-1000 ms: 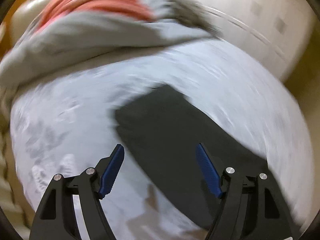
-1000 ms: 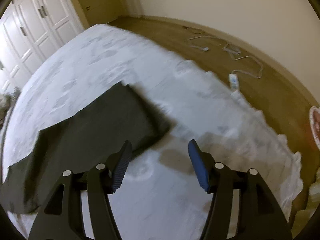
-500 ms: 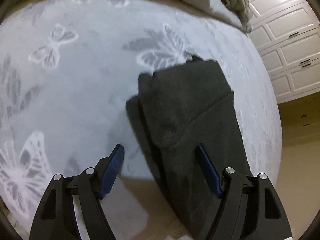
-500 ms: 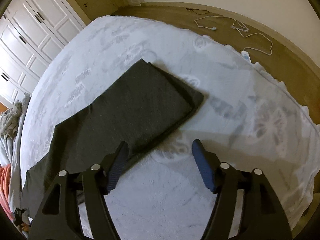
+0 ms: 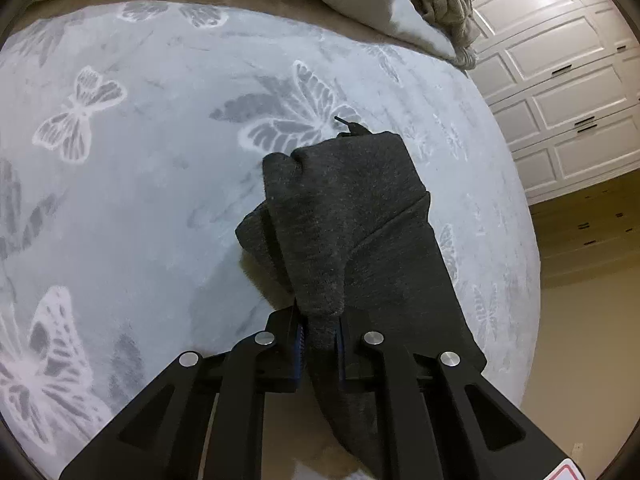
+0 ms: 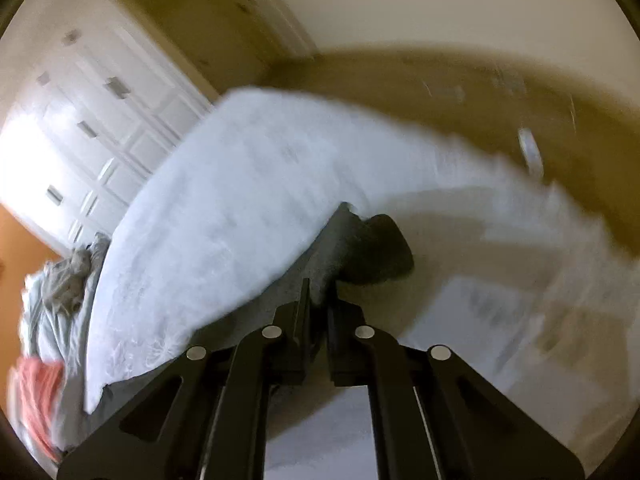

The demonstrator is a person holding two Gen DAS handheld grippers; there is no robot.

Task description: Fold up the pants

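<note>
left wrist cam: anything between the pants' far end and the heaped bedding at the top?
Only bare butterfly-print blanket between the pants and the heaped bedding, per the left wrist view.

Both wrist views look close along their fingers, sharing the pants (image 5: 360,216).

Dark charcoal pants (image 5: 360,216), soft and slightly fuzzy, lie folded lengthwise on the pale butterfly-print bed cover (image 5: 140,200), one end bunched up with a thin dark cord poking out past it. A raised ridge of the cloth is pinched between the pads of the left hand-held gripper (image 5: 318,344), with the rest of the garment trailing down to the right of it. In the blurred right view, the other end of the pants (image 6: 360,252) is clamped in the right hand-held gripper (image 6: 318,320), a rounded flap of dark cloth sticking out just beyond it.
</note>
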